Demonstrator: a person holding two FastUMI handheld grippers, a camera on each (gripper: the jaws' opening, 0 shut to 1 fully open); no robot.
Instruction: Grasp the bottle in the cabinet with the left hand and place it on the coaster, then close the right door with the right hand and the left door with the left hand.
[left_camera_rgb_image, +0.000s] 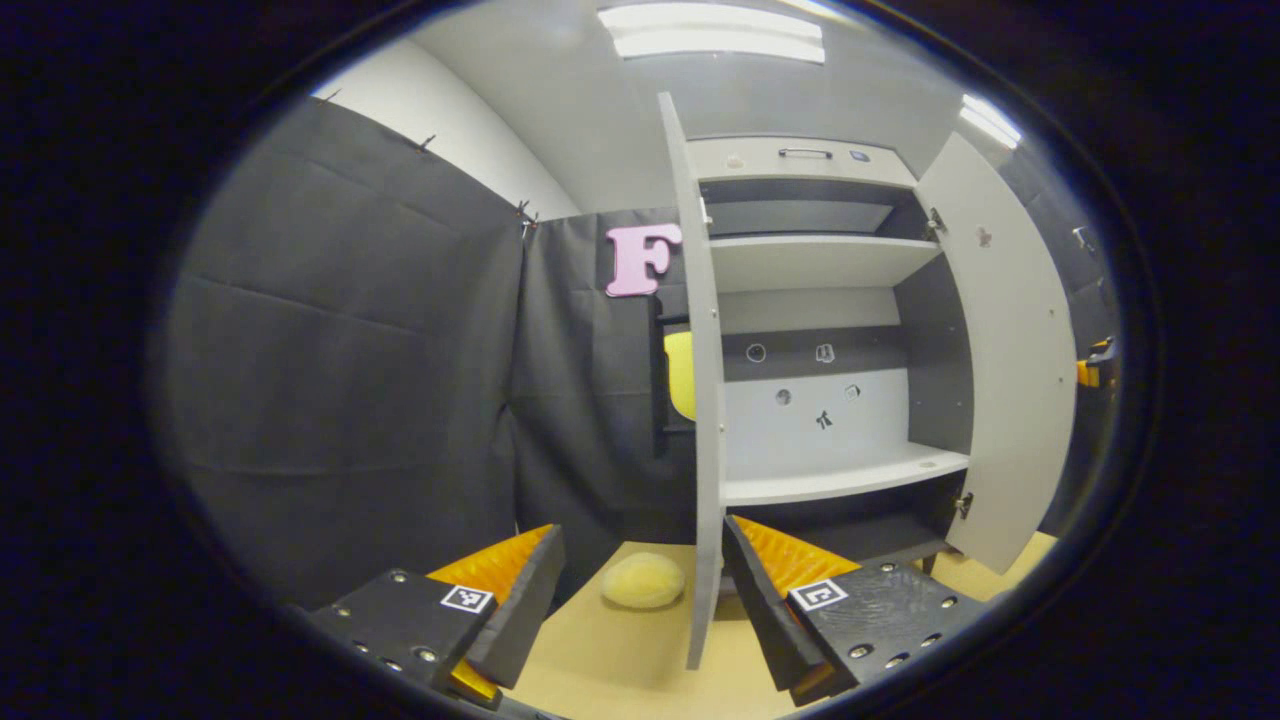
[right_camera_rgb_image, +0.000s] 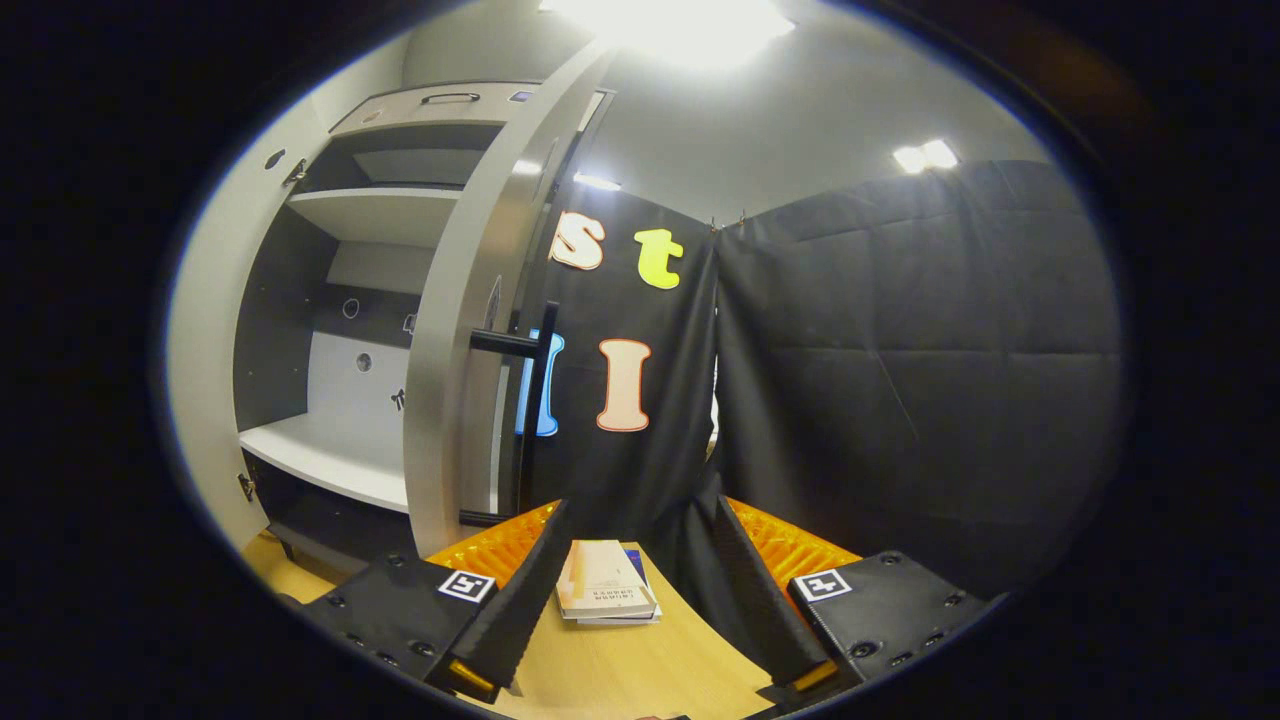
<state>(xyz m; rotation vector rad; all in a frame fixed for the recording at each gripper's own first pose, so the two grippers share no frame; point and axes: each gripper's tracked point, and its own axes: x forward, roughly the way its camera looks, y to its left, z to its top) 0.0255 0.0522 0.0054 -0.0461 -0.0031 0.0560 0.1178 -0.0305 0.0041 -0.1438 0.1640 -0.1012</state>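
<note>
left gripper: fingers spread wide, holding nothing — the left door's thin edge stands upright right between them, a bit closer to the finger on the view's right side.

right gripper: also wide and empty, low over the worktop, with a small stack of books lying just ahead between its fingers.

bottle: honestly can't spot one anywhere. The shelves of the cabinet look bare in the left gripper view, and no coaster that I can pick out either. There's a pale yellowish round lump on the worktop near the left door's foot, too blurry to say what it is.

right door: swung open, seen edge-on in the right gripper view with its dark bar handle on the outer face. It lies up and to the left of the right gripper, long axis vertical.

key relation: each gripper is next to its own door — the right one sits on the outer-face side of the right door, so a push toward the cabinet looks like the natural move.

my guess on stage: bottle part probably done, doors still to shut.
</note>
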